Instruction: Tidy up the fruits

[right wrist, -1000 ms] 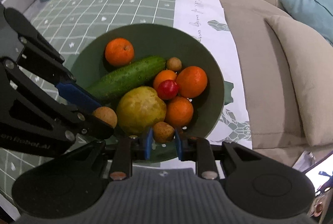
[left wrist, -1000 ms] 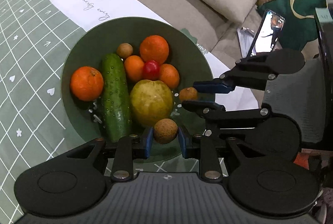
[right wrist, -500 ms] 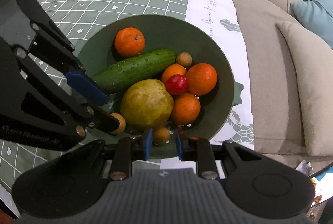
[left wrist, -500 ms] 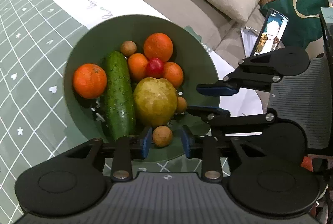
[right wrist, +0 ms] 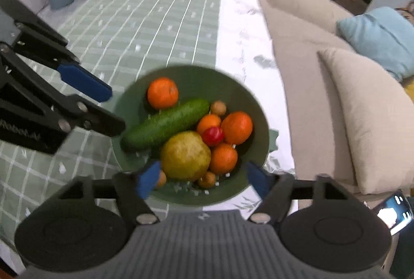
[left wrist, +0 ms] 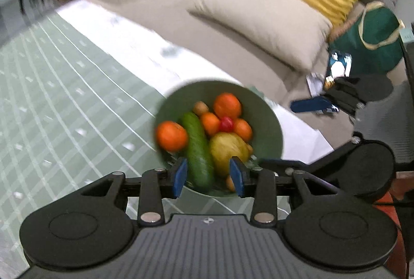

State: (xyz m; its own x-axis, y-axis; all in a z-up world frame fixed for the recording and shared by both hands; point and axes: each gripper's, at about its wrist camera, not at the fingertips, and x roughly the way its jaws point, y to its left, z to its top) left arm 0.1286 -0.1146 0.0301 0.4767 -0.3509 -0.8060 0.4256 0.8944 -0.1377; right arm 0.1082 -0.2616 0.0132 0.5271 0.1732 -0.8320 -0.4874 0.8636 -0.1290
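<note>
motion-blurred tablecloth (left wrist: pixel 77 102), small brown fruit (left wrist: pixel 229 183) half hidden behind jaws

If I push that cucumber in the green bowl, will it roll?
The cucumber probably rolls sideways, being round and smooth. The pear-like yellow fruit and orange flanking it may check that. The bowl slopes, so it likely settles back.

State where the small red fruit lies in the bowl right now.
In the right wrist view the small red fruit sits near the middle of the green bowl, wedged among three oranges and touching the upper right of the big yellow-green fruit.
</note>
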